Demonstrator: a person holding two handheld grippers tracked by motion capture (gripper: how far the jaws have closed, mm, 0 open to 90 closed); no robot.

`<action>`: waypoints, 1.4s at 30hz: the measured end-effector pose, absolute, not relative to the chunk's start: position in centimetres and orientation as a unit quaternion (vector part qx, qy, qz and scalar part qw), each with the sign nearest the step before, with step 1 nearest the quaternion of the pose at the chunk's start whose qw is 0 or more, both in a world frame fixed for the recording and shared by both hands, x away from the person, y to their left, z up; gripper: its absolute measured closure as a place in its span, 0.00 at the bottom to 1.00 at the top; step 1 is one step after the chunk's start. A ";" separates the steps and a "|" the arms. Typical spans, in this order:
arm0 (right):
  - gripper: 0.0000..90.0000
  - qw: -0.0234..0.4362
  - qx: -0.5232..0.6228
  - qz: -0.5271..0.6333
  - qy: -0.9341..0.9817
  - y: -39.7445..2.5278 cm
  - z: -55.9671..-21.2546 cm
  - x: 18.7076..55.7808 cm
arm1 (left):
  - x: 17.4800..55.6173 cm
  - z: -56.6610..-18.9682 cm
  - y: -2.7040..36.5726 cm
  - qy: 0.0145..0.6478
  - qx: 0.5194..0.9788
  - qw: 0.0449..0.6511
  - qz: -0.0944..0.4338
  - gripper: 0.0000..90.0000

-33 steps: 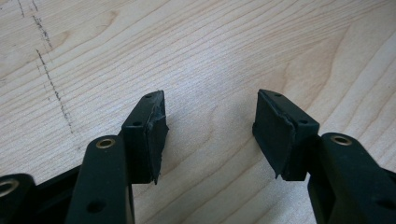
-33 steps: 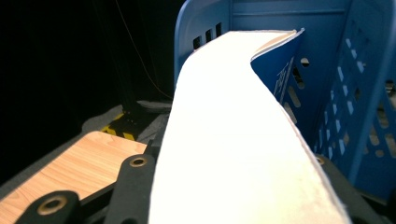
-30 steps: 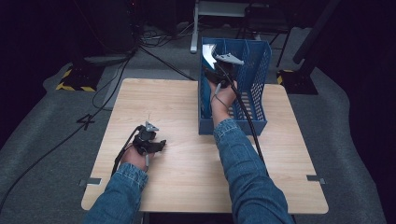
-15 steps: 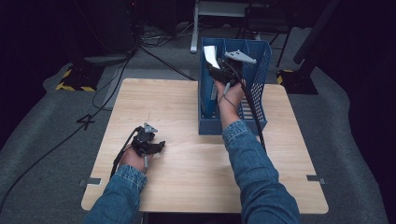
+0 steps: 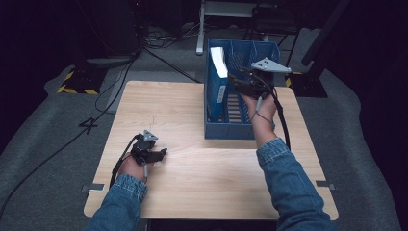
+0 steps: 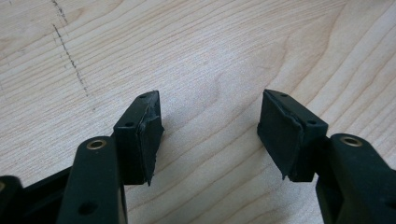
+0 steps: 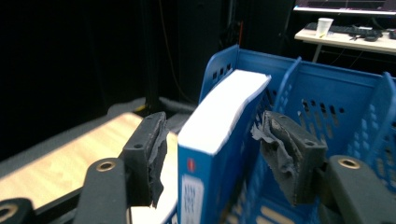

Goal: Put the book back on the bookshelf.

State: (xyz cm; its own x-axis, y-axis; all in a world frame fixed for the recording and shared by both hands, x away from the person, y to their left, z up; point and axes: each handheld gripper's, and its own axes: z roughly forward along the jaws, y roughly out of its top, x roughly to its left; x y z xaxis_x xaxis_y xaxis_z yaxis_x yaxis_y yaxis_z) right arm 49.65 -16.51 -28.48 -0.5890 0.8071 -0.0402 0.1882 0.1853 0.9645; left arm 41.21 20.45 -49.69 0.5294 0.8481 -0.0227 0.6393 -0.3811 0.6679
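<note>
A blue book with white pages stands on edge in the left slot of a blue slotted rack at the back right of the wooden table. My right gripper hovers over the rack just right of the book. In the right gripper view its jaws stand open on either side of the book's top edge, with a gap on each side. My left gripper rests low on the table's front left. It is open over bare wood, with nothing between its pads.
The rack has further slots to the right of the book. Cables trail from both grippers; more cables and a stand's foot lie on the dark floor behind the table. A desk with a white cup stands far back.
My right hand and gripper have shifted to the right over the rack, away from the book's left side. The book stays in its slot. The left gripper has not moved.
</note>
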 end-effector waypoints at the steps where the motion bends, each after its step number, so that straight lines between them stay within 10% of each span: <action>1: 0.44 0.288 0.346 0.532 0.717 -17.0 -28.4 49.2 | 41.2 -49.7 20.5 0.455 0.816 0.318 0.164 0.44; 42: 0.26 0.180 0.429 0.381 0.799 -32.0 -42.7 41.2 | 42.4 -50.3 19.4 0.424 0.820 0.347 0.167 0.35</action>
State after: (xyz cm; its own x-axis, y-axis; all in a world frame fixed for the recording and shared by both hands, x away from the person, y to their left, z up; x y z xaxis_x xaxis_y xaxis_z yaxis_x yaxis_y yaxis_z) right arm 41.17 -31.96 -42.73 -0.5678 0.8222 0.0393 0.5479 0.3419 0.7635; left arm 42.45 19.44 -50.31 0.5839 0.8116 -0.0198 0.5796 -0.3996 0.7102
